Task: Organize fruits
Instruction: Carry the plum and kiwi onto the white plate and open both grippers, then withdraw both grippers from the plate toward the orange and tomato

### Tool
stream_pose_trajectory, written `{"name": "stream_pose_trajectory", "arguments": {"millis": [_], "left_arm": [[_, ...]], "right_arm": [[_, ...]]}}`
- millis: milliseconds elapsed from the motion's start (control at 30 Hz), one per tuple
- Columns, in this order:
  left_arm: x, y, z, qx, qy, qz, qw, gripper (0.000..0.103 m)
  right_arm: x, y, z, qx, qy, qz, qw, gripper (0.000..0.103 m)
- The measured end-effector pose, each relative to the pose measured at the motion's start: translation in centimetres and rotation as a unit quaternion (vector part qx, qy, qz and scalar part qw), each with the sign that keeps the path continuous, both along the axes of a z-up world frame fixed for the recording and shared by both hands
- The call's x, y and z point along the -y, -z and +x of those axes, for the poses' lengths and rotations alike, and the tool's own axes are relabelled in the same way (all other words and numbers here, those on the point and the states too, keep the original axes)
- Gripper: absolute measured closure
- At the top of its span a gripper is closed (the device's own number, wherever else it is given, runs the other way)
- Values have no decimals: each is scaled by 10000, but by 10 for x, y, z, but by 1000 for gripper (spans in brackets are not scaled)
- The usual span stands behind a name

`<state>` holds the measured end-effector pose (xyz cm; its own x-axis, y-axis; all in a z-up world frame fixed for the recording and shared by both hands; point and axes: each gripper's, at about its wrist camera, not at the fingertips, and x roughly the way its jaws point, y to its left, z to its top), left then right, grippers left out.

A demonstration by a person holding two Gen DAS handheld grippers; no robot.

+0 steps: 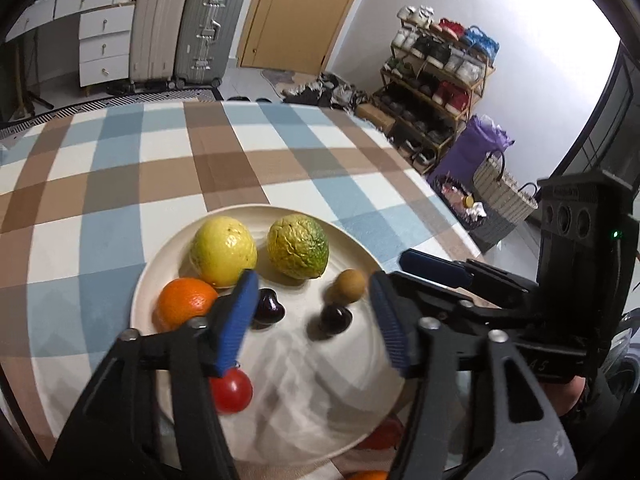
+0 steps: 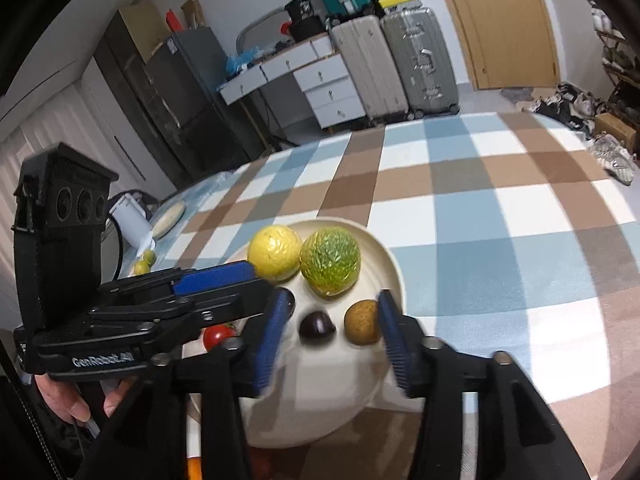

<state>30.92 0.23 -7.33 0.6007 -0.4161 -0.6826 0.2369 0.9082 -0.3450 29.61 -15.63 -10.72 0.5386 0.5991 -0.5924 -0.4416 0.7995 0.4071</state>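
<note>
Both tools are hovering over the plate (image 1: 148,280), a smooth cream dish lying on the table (image 1: 120,184) under a checked cloth. The left tool (image 1: 316,312) is standing partly open with nothing between its ribbed blue pads; the right tool (image 2: 334,340) is likewise partly open and gripping nothing, though the two small fruits are sitting in its gap.

Going left to right across the plate: the orange (image 1: 184,306), round and dimpled, is sitting at the left rim; the lemon (image 1: 222,252), smooth, waxy and egg-shaped, is lying behind it; the red tomato (image 1: 232,390), glossy and small, is resting near the plate's front; a dark plum (image 1: 268,310), shiny and heart-shaped, is lying just right of the orange; the wrinkled green-yellow fruit (image 1: 298,246) is sitting beside the lemon; a second dark plum (image 1: 334,320) and a matte brown longan (image 1: 350,286) are lying toward the right rim.

The risk is probably rolling: these small round fruits are lying loose on a slick plate, so a nudge from a descending pad could be sending the longan over the near rim. The tools are also working close together and could be colliding.
</note>
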Motion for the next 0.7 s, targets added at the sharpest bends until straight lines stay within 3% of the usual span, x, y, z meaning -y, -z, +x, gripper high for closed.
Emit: {"name": "stream_pose_trajectory", "arguments": {"millis": [133,300,700], "left_arm": [[-2,-17,-19,166,-52,74,9998,36],[-3,-37,-46,388,-163,197,9989,26],[-5,-68,-118,735,-558,431,9948,14]], "right_arm": [[12,-12,-15,91,145,107,9998,31],[24,-25,-41,235,284,146,9992,18],[33,-54,-100,646,314,369,9967,7]]}}
